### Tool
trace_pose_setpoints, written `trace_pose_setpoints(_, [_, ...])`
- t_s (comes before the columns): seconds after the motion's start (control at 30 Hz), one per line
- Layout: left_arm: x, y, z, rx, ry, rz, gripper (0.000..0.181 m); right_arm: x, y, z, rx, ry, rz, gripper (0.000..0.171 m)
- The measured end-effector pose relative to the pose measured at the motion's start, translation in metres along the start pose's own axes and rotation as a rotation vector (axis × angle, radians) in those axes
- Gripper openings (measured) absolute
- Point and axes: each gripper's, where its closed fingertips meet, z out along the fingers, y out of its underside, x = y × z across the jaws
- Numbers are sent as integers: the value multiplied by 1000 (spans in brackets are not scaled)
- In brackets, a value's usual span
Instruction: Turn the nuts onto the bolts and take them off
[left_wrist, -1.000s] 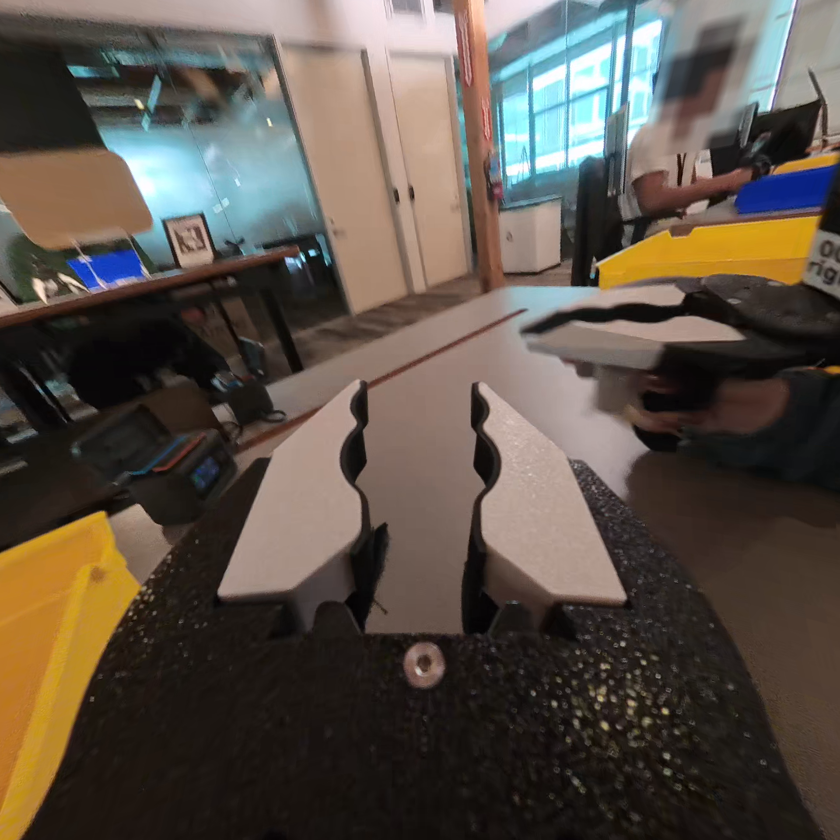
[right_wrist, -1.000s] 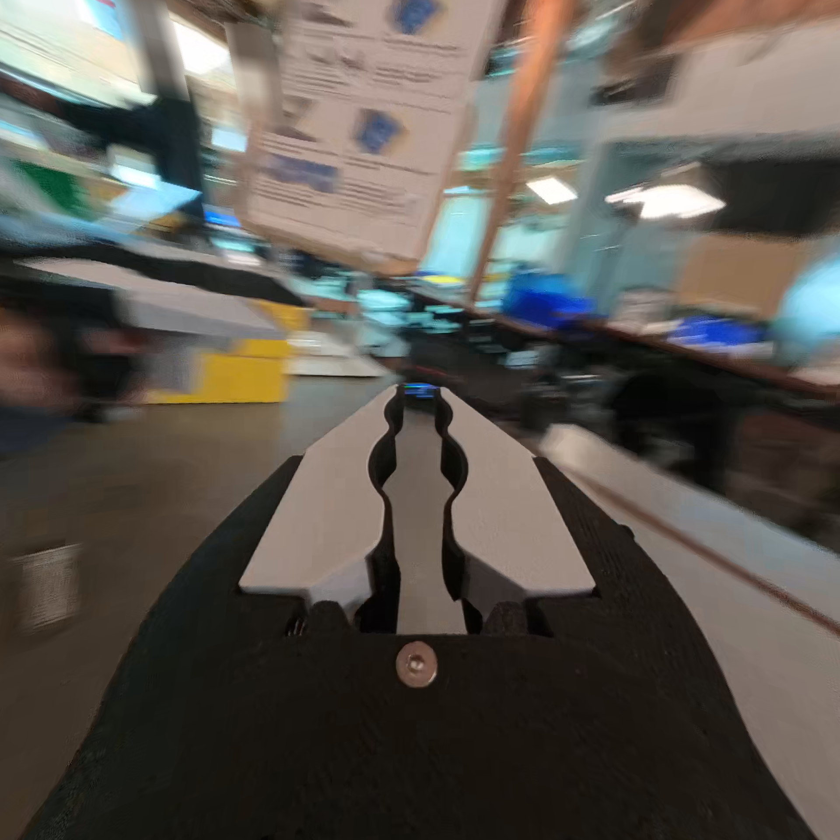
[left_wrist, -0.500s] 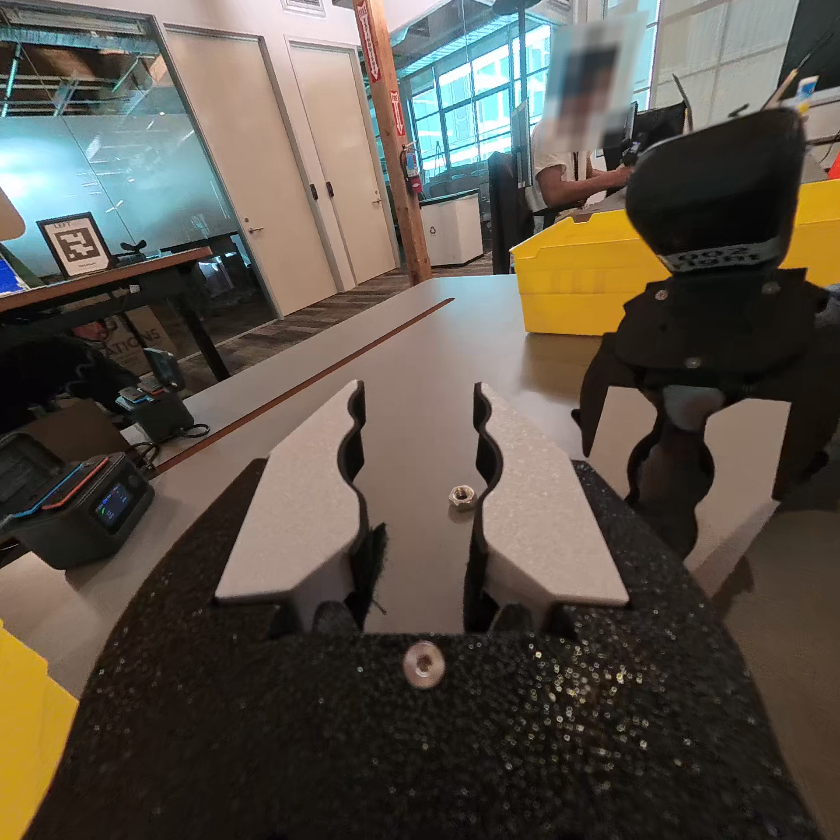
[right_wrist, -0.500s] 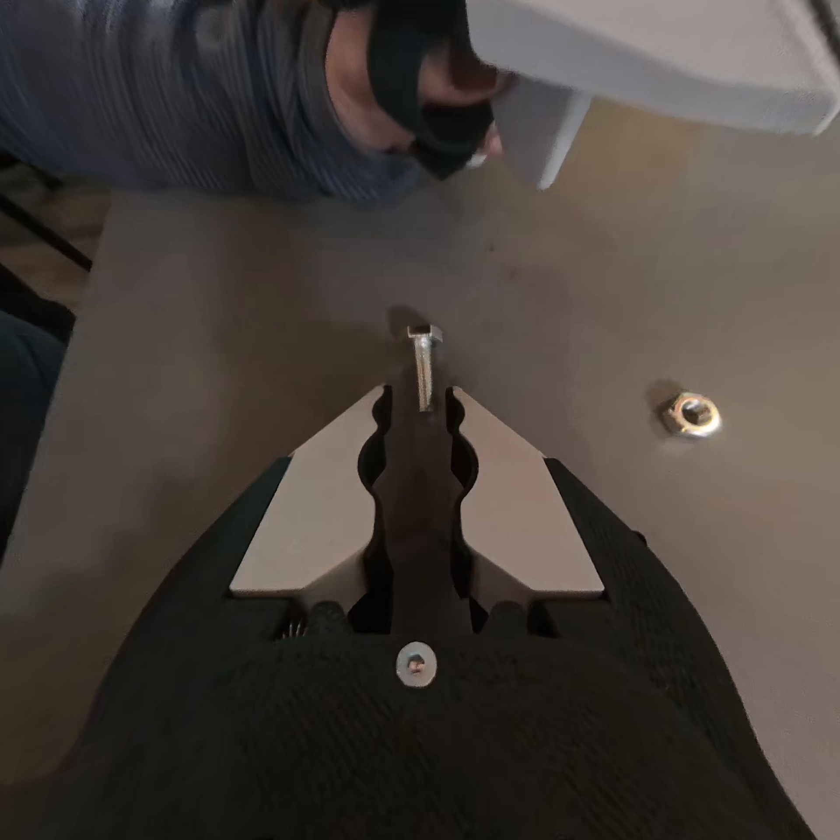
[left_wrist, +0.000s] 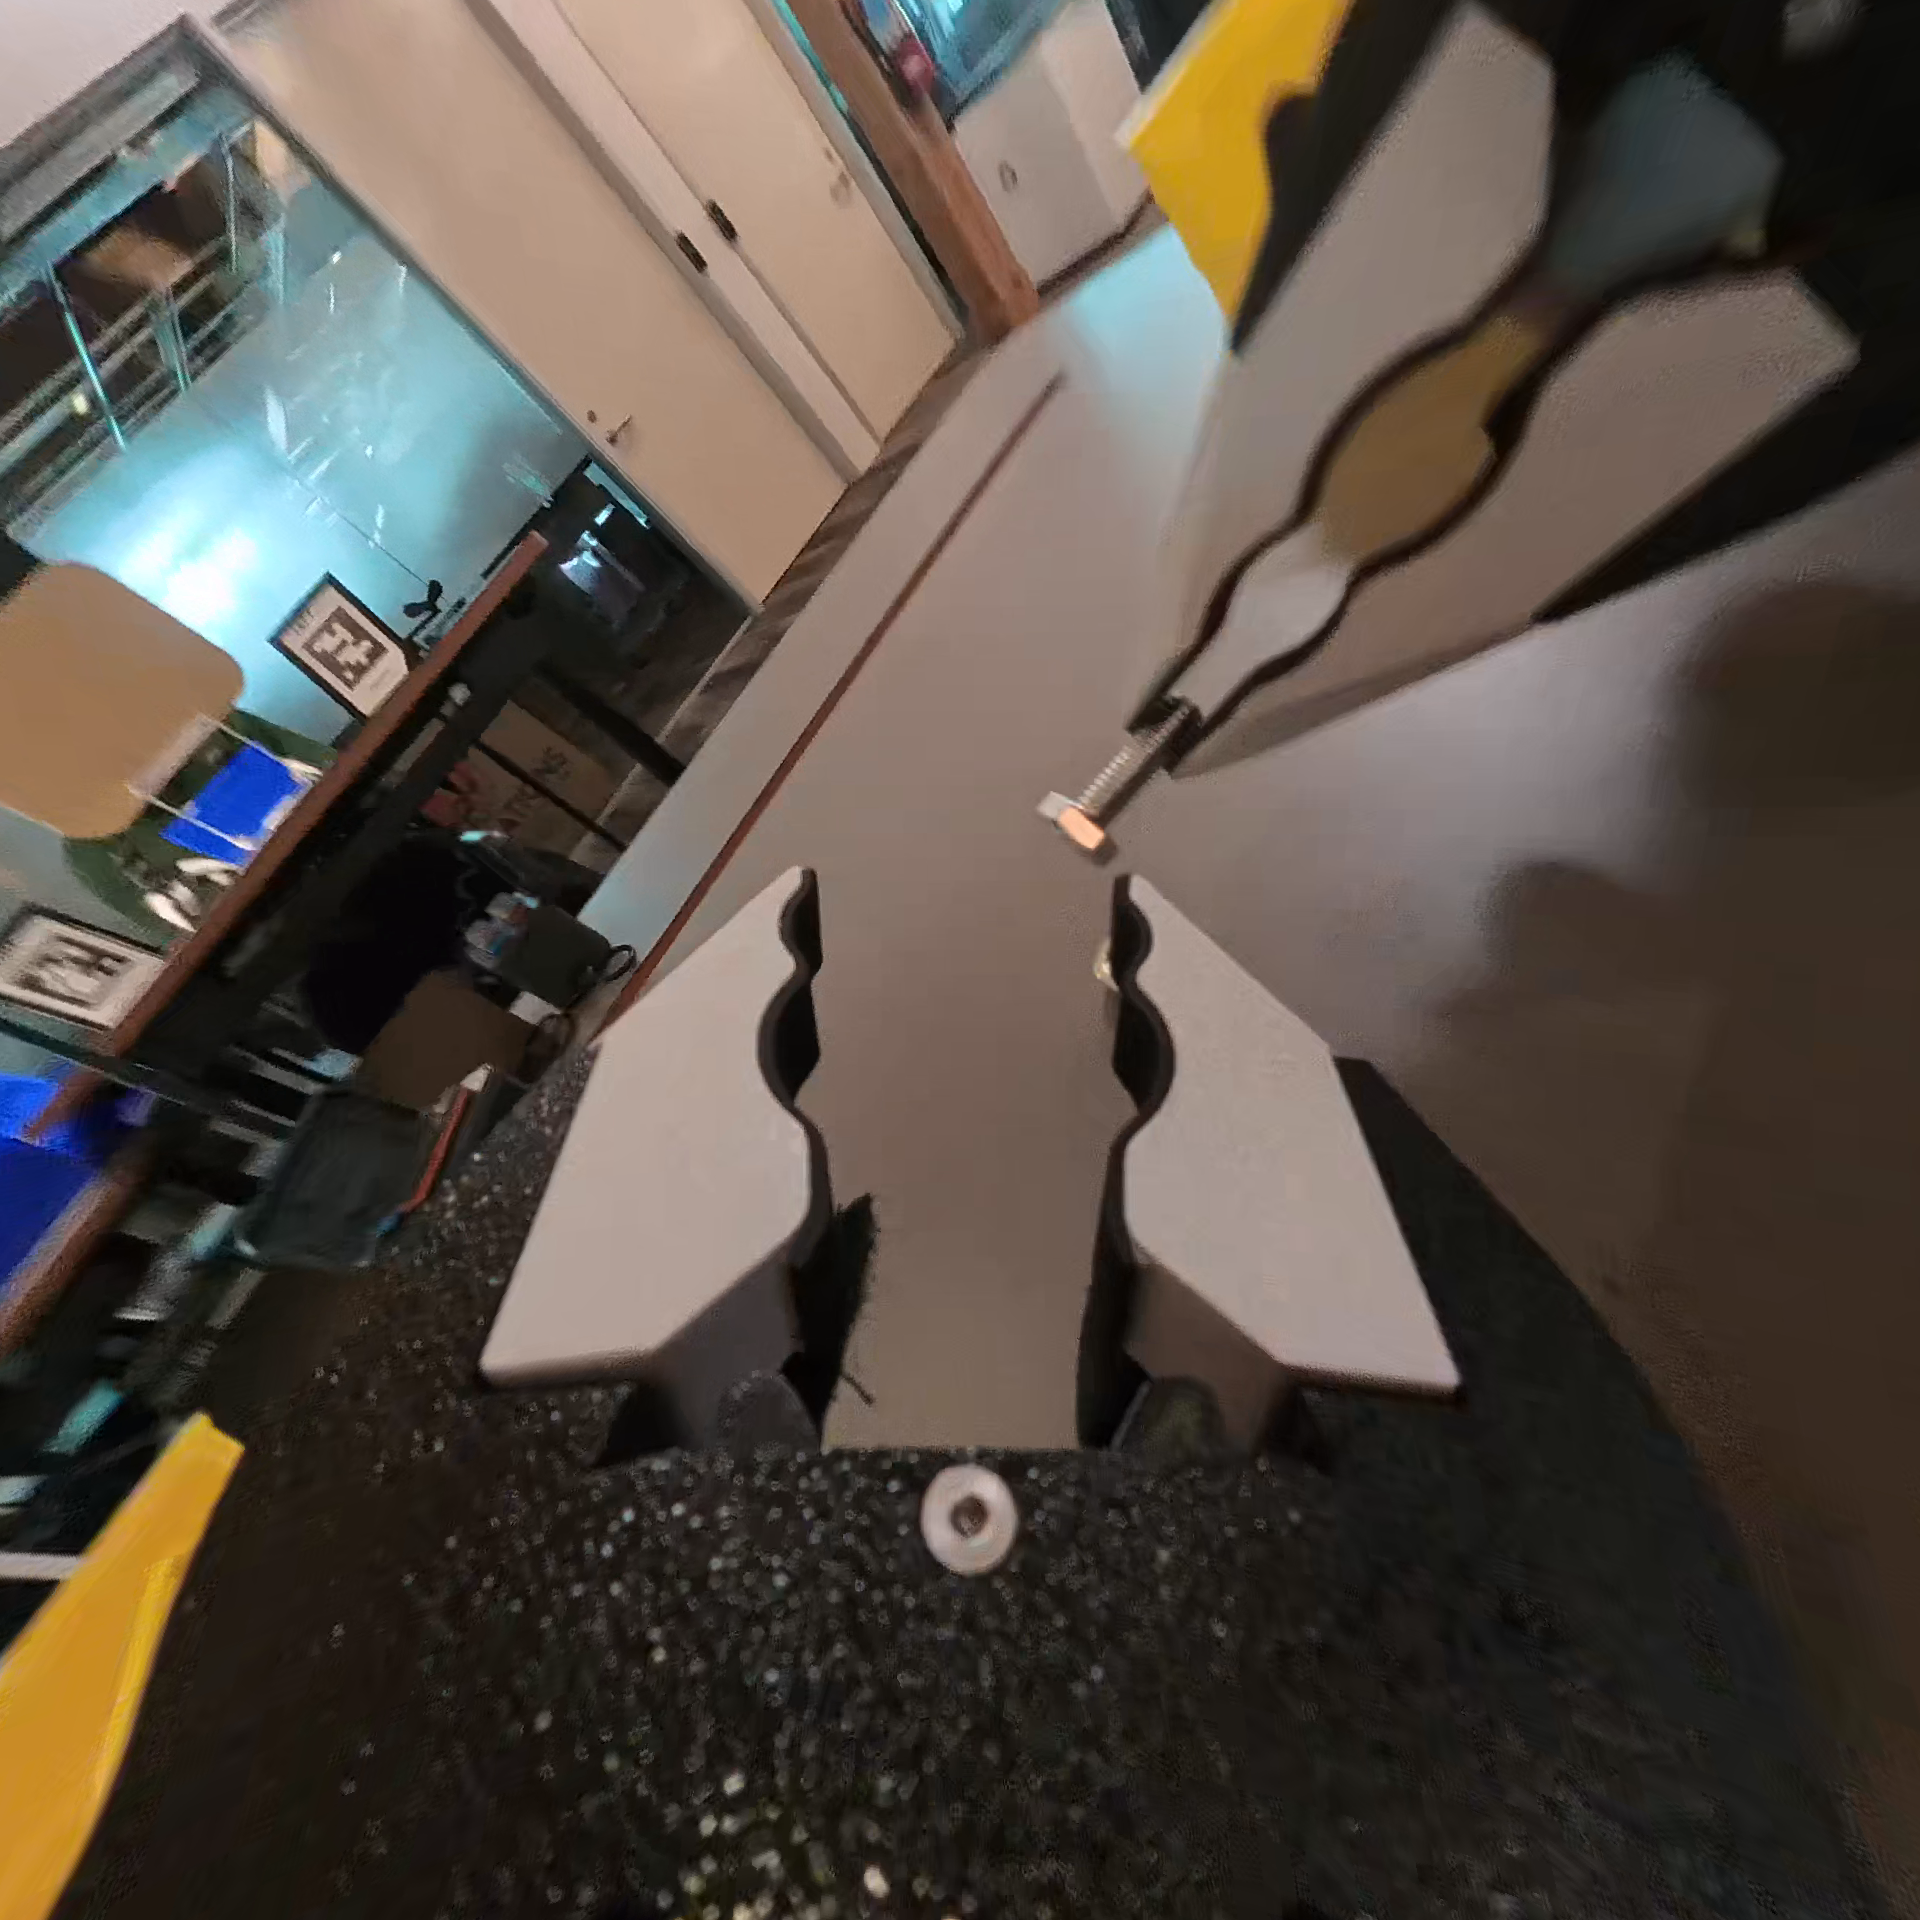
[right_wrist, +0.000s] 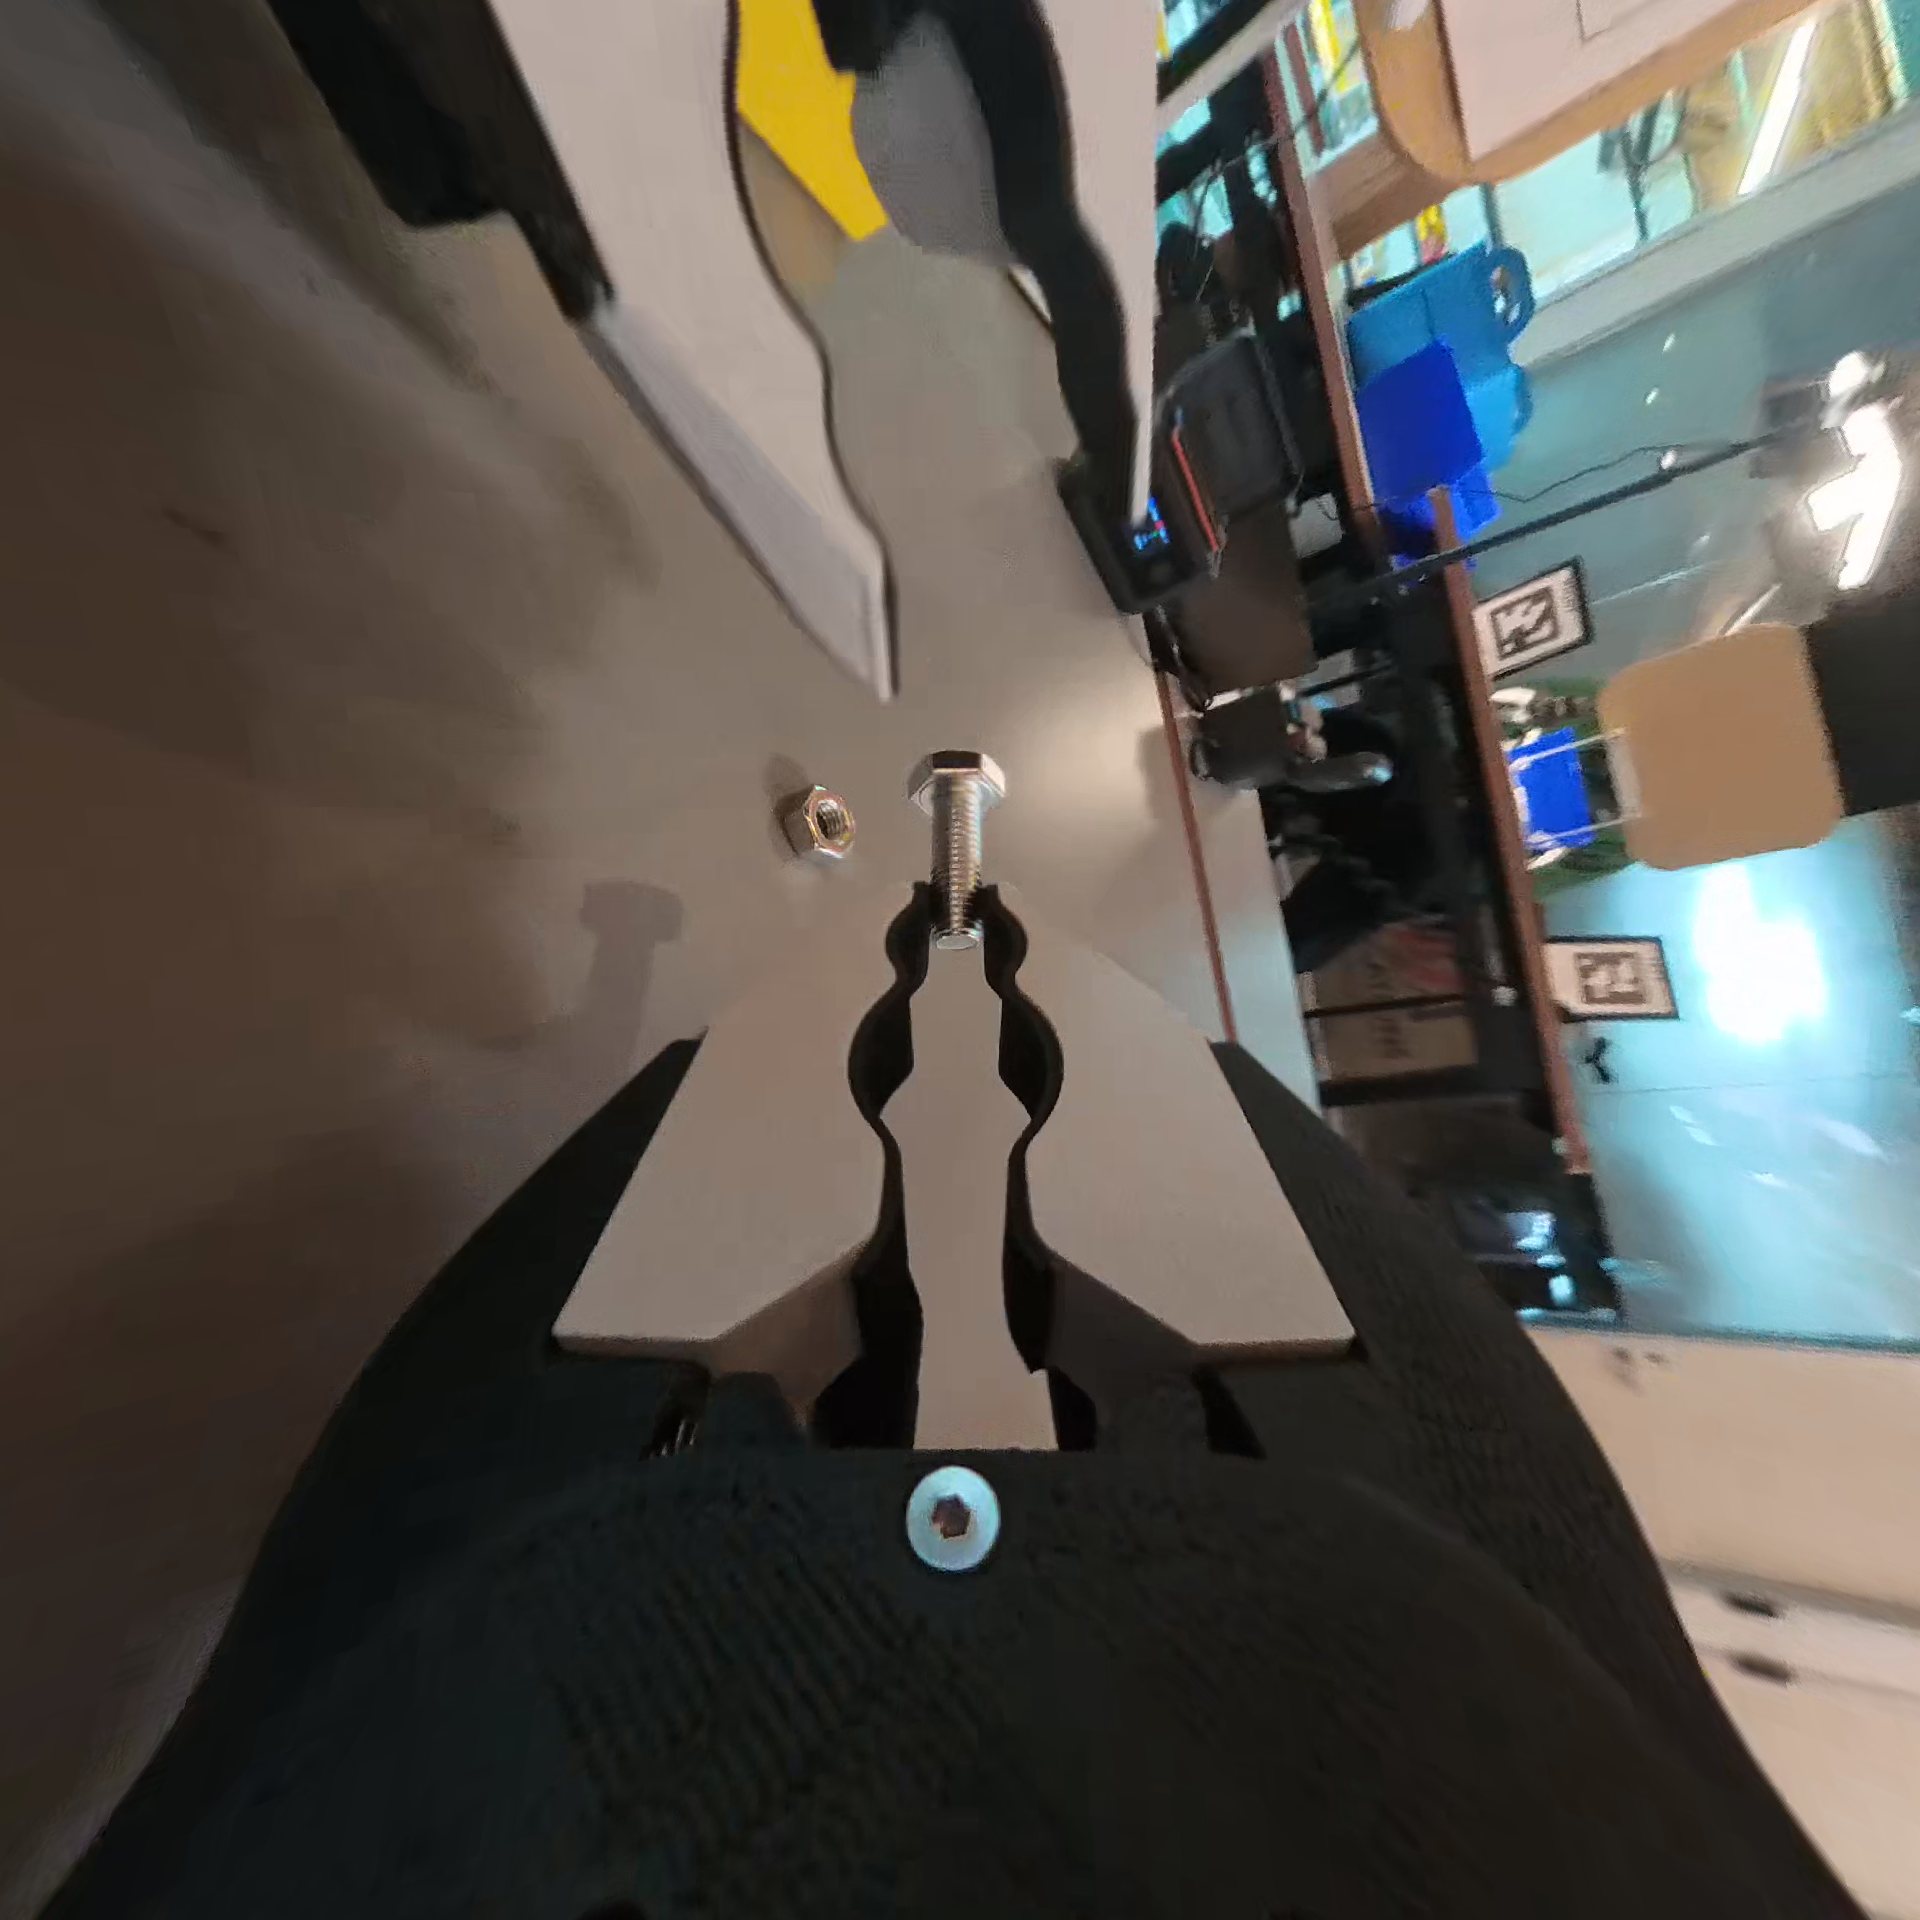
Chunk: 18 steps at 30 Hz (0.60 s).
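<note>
My right gripper (right_wrist: 954, 896) is shut on the threaded end of a silver hex bolt (right_wrist: 952, 826) and holds it above the grey table (right_wrist: 416, 852), head pointing away. A loose hex nut (right_wrist: 819, 821) lies on the table just left of the bolt head. In the left wrist view the right gripper (left_wrist: 1169, 732) comes in from the upper right with the bolt (left_wrist: 1101, 805) sticking out of its tips. My left gripper (left_wrist: 964, 906) is open and empty, low over the table, just short of the bolt head. The nut (left_wrist: 1101, 968) peeks out at its right fingertip.
A yellow bin (left_wrist: 1195, 145) stands at the far right of the table, and another yellow bin edge (left_wrist: 94, 1662) is at the near left. The table's left edge (left_wrist: 831, 686) has a brown strip, with a black device (left_wrist: 332, 1174) and clutter on the floor beyond it. The tips of one gripper are about 5 cm away from the tips of the other. From the right gripper's tips to the loose hex nut (right_wrist: 819, 821) is close to 5 cm.
My right gripper has shut on the bolt, lifted it off the table and rolled sideways. My left gripper has tilted and now faces the bolt, with the nut at its right fingertip.
</note>
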Motion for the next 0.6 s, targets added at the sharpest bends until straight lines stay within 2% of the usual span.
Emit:
trace_pose_setpoints(0.1, [19,8,6,-67,28,201,58,-6,-11,0,29,21,-118,8])
trace_pose_setpoints(0.2, [28,16,11,-127,34,280,56,-12,-21,0,57,42,-238,8])
trace_pose_setpoints(0.37, [23,13,10,-118,-16,331,30,-17,-22,1,55,19,-243,8])
trace_pose_setpoints(0.43, [26,12,10,-104,11,319,27,-13,-23,-1,57,47,-280,8])
trace_pose_setpoints(0.5, [27,12,10,-98,19,291,31,-8,-25,-2,44,112,-390,8])
trace_pose_setpoints(0.6, [24,14,9,-106,22,258,25,-7,-25,0,15,173,-551,8])
